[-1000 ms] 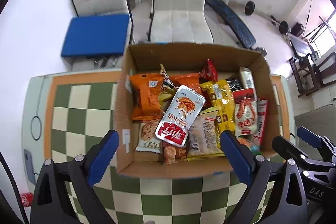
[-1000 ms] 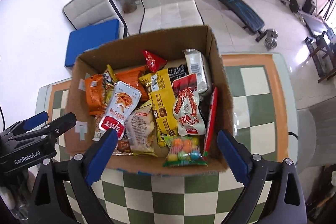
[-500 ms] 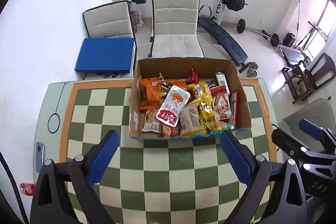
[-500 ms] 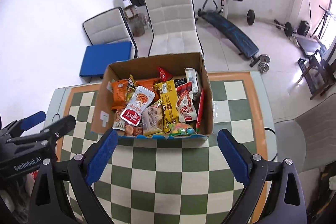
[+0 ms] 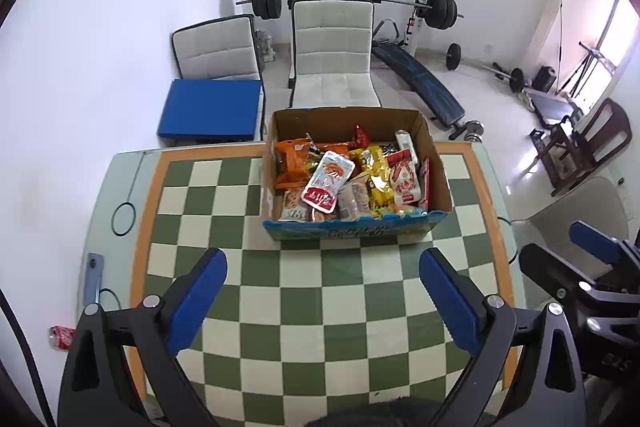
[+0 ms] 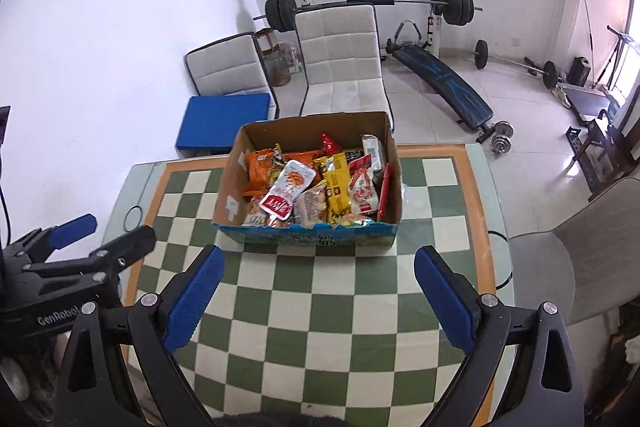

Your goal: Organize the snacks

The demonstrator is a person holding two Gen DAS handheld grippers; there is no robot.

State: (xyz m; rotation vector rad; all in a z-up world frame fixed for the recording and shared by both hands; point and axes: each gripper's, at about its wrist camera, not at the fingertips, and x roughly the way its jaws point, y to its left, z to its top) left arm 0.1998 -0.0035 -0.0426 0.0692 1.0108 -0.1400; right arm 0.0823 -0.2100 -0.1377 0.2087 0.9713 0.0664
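Note:
A cardboard box (image 5: 438,179) (image 6: 228,183) full of several snack packets stands at the far side of the checkered table (image 5: 312,291) (image 6: 320,291). On top lies a white and red pouch (image 5: 328,181) (image 6: 286,195), beside orange bags (image 5: 290,163) and a yellow packet (image 5: 378,175) (image 6: 336,189). My left gripper (image 5: 322,291) is open and empty, well back from the box over the near table. My right gripper (image 6: 318,287) is likewise open and empty. Each gripper shows at the edge of the other's view.
Two white chairs (image 5: 332,55) stand behind the table, one with a blue cushion (image 5: 210,115). A weight bench and barbell rack (image 5: 424,7) are further back. A grey chair (image 6: 592,239) is at the right. A red can (image 5: 60,337) lies on the floor at left.
Both grippers have pulled back and up from the box, so it looks smaller and farther. The jaws stayed open and empty. The snacks in the box have not moved.

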